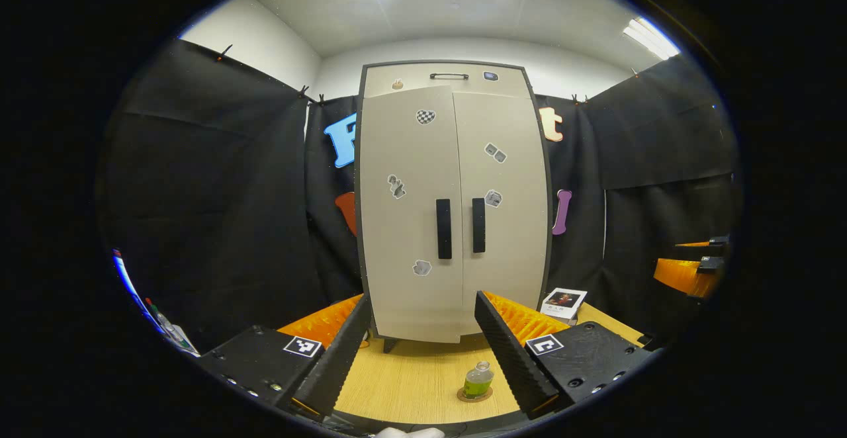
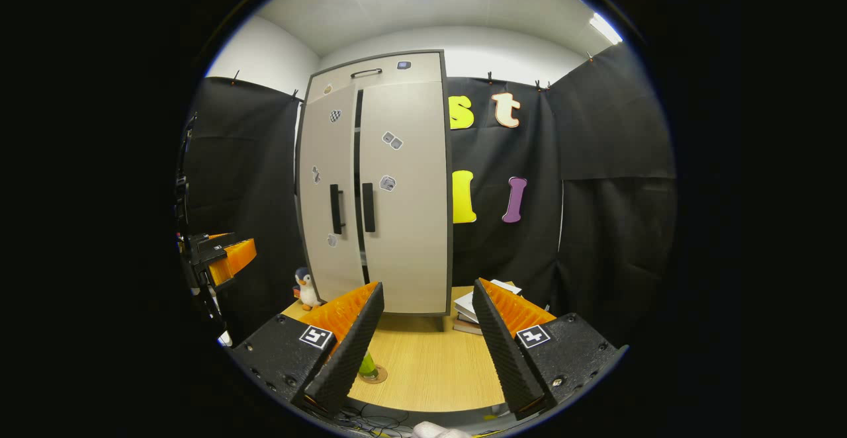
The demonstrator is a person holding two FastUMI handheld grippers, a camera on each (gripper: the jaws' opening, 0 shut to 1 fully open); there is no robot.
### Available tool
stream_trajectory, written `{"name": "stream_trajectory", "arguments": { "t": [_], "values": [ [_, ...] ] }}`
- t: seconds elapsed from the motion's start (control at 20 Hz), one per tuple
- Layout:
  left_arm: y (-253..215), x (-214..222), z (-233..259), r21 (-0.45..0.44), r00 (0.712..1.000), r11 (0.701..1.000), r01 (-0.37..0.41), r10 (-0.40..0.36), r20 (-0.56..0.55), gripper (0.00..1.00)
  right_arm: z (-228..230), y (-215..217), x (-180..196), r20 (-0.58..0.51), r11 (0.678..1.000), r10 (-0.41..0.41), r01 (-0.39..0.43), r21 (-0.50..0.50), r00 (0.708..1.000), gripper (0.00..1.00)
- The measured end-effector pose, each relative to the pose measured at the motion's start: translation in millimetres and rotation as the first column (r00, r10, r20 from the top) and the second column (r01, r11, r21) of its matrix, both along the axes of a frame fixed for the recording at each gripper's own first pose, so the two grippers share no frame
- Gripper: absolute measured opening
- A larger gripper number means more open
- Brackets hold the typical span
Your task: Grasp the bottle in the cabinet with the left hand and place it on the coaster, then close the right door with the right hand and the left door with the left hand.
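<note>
Left gripper view: my left gripper hangs well back from the cabinet, its jaws spread wide with nothing between them but bare table; the bottle, holding green liquid, stands upright on the round coaster on the table in front of the cabinet, just beside the inner edge of the right-hand finger as this view shows it, apart from it as far as I can tell; both doors look closed here, the left door and right door meeting at the two dark handles; a small stack of books lies at the cabinet's right foot; my other gripper shows at the far right edge.

Right gripper view: my right gripper is likewise wide open and holds nothing; I see a narrow dark gap between the two doors from this angle, so the left door sits slightly proud of the right; a toy penguin stands by the cabinet's left corner; the bottle is partly hidden behind my left-hand finger.
</note>
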State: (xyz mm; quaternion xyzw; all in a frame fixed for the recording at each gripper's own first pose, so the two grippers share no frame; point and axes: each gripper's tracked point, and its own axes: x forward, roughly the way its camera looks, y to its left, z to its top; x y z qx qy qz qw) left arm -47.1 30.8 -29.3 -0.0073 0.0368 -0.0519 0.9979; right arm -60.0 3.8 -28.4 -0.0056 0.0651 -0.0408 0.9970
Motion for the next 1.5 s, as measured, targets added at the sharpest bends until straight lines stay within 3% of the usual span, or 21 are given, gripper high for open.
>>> {"name": "stream_trajectory", "arguments": {
  "t": [0.6,1.1,1.5],
  "values": [
    [-29.9,-93.7,37.8,0.021,0.999,0.999,-0.041,0.040,0.033,0.96,4.4,-26.9,-79.6,0.018,0.999,0.024,-0.025,0.035,1.000,0.83],
    [-34.6,-97.4,54.0,0.009,0.999,1.000,-0.030,0.029,0.043,0.95,8.9,-26.4,-92.9,0.035,0.999,0.020,-0.021,0.026,0.999,0.82],
    [-28.0,-87.7,31.5,0.015,1.000,1.000,-0.020,0.020,-0.017,0.96,-0.2,-18.9,-79.8,0.014,0.999,0.021,-0.022,0.034,1.000,0.82]
  ]
}}
